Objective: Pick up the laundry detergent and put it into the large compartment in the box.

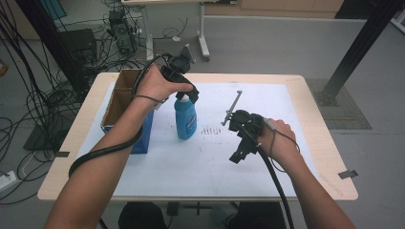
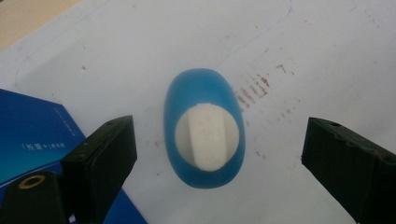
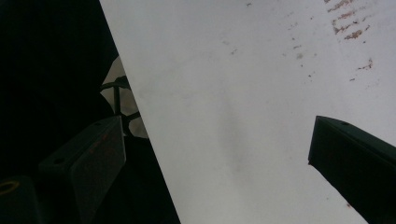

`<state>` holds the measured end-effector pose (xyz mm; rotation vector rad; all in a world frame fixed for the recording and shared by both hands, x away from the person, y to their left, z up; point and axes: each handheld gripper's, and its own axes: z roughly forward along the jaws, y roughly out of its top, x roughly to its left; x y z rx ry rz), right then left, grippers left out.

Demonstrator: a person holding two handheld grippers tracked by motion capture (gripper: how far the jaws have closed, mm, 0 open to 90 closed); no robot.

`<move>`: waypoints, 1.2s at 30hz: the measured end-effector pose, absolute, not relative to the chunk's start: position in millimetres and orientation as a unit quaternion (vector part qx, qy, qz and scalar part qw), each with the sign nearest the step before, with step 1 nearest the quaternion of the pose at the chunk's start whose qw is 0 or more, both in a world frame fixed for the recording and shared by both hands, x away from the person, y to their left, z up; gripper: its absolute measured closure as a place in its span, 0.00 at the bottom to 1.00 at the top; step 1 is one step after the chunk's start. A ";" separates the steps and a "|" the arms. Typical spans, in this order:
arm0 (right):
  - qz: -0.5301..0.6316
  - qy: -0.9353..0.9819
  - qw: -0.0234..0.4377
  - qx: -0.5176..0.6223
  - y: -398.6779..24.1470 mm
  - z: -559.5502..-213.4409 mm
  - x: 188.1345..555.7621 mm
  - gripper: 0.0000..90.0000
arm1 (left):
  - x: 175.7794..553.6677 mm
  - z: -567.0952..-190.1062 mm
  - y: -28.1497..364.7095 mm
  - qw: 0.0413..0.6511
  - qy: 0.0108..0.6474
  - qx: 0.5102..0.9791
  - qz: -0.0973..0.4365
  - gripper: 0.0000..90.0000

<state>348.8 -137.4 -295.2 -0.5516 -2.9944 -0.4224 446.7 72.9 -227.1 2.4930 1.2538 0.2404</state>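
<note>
The blue bottle (image 1: 186, 118) stands upright on the white-covered surface (image 1: 267, 162), just beside the open cardboard box (image 1: 125, 102). The left tool (image 2: 219, 154) hangs above its white cap (image 2: 209, 136), jaws wide apart and empty. Closing off-centre could tip the narrow bottle against the box. The right tool (image 1: 240, 143), also open and empty, hovers well apart.

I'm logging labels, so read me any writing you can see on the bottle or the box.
Blue box: a short line of white characters, too small to read.
Bottle: a label with print, too blurred to read.
Bottle's white cap: faint embossing, unreadable.
</note>
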 end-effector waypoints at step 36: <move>-0.146 -0.972 0.037 -0.182 -139.6 -299.3 350.5 0.04 | 453.9 -259.0 68.1 0.165 0.448 0.874 0.089 0.12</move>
